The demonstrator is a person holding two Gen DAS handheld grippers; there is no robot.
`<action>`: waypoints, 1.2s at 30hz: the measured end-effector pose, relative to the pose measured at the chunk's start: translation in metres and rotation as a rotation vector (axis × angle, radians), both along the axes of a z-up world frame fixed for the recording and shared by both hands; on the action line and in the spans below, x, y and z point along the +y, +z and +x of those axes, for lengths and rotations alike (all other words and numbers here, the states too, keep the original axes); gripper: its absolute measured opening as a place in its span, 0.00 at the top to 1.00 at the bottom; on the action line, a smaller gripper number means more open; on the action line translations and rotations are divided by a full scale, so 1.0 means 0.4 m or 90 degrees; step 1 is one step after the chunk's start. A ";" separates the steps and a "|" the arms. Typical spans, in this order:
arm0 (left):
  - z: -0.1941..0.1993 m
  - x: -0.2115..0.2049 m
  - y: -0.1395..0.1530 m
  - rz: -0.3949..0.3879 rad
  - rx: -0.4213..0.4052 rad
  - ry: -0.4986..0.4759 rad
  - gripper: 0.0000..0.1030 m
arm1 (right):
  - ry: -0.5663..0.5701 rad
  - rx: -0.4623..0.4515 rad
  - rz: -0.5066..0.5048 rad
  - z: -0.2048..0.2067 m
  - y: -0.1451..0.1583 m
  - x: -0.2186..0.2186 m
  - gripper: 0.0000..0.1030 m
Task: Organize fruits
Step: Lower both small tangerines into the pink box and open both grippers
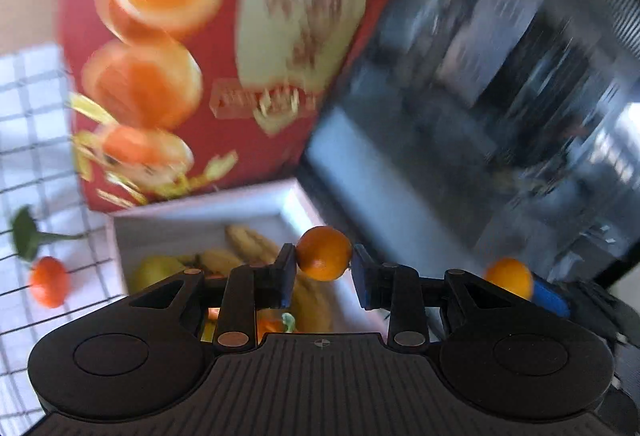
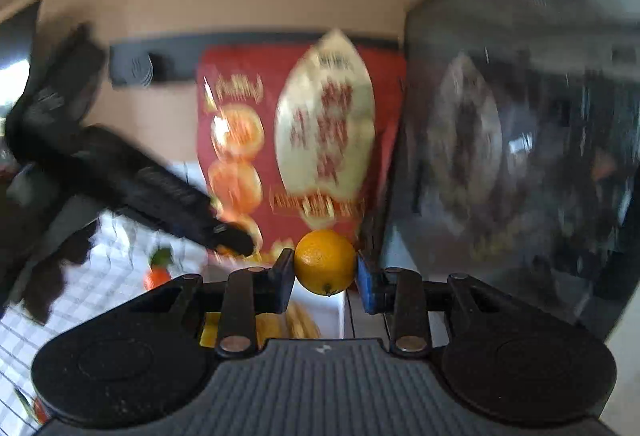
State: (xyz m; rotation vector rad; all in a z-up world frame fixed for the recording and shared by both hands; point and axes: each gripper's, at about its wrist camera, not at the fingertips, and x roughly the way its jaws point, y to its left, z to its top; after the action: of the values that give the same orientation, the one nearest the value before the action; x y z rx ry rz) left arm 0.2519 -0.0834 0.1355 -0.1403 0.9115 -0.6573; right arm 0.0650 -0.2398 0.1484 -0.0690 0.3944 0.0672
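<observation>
My left gripper (image 1: 324,272) is shut on a small orange (image 1: 324,254) and holds it above the right side of a white box (image 1: 192,215) that holds bananas (image 1: 248,248) and a green-yellow fruit (image 1: 154,272). My right gripper (image 2: 325,272) is shut on a yellow-orange citrus (image 2: 325,262) above the same box (image 2: 326,310). In the left wrist view that citrus (image 1: 509,277) and the right gripper's blue pad (image 1: 550,298) show at the right. In the right wrist view the left gripper (image 2: 236,242) reaches in from the left.
A red carton printed with oranges (image 1: 224,47) stands behind the box. A dark glossy appliance (image 1: 500,95) is at the right. A tangerine (image 1: 49,286) and a green leaf (image 1: 26,234) lie on the checked cloth (image 1: 32,139) at the left.
</observation>
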 end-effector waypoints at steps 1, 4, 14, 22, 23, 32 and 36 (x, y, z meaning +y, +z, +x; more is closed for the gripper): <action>0.018 -0.029 -0.030 0.022 0.018 -0.012 0.67 | -0.010 0.017 -0.001 0.003 -0.020 -0.008 0.69; 0.029 -0.064 -0.094 0.064 0.053 -0.025 0.67 | -0.033 0.061 0.008 0.010 -0.064 -0.035 0.69; -0.107 0.112 -0.049 -0.030 -0.014 0.065 0.67 | -0.025 0.107 0.015 0.023 -0.132 -0.042 0.69; -0.318 0.345 -0.100 0.036 -0.015 0.182 0.67 | 0.048 0.141 0.072 0.170 -0.164 0.013 0.69; -0.335 0.377 -0.104 0.040 -0.008 0.205 0.67 | 0.051 0.142 0.083 0.194 -0.168 0.016 0.69; -0.474 0.520 -0.122 0.059 0.035 0.307 0.67 | 0.097 0.132 0.073 0.224 -0.170 0.102 0.62; -0.499 0.456 -0.127 0.114 0.023 0.239 0.67 | 0.152 0.131 0.040 0.181 -0.173 0.179 0.59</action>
State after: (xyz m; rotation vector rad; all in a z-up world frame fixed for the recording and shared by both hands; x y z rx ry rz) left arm 0.0522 0.0989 0.0847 -0.1577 0.9433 -0.2246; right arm 0.1374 -0.1684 0.0791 -0.0465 0.5888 0.3247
